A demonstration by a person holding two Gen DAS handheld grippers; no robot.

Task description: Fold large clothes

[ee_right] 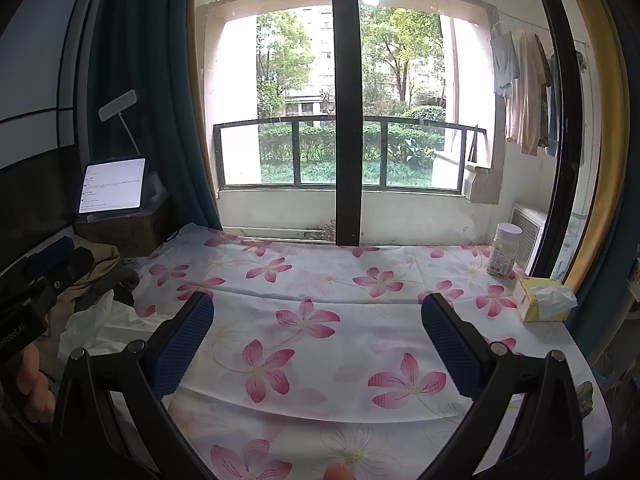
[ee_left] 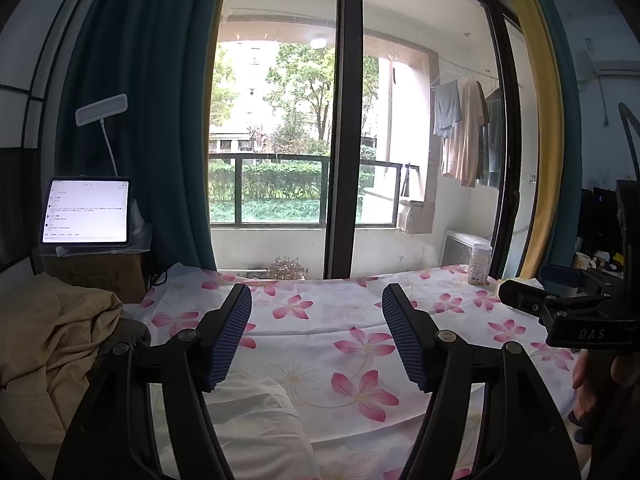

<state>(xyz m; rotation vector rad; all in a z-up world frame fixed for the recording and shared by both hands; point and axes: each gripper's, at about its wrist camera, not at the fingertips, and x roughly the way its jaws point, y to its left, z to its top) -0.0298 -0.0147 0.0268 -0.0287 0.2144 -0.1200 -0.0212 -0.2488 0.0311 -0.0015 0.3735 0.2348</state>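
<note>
**Before the first grasp: both claws empty over a bare cloth**

While no garment lies spread on the tabletop [ee_right: 320, 280], the task looks to be at its very start, or between two pieces. The left claw [ee_left: 316, 336] hangs released, its blue pads well apart with nothing between them; the right claw [ee_right: 318, 344] is likewise spread wide and empty. Both point out over the floral cloth toward the window.

The clothes wait at the left edge. A white garment [ee_left: 256, 420] lies bunched just under and in front of the left claw, soft, creased, with no edge or sleeve I can pick out. Beside it, further left, sits a tan garment [ee_left: 56, 340] in a loose heap, with something dark tucked against it.

The next move, I judge, is to pick one piece, most likely the white one as nearest, pinch it at a hem or shoulder, and drag it onto the open cloth to flatten it. Finding a true edge in that bundle is the hard part.
</note>
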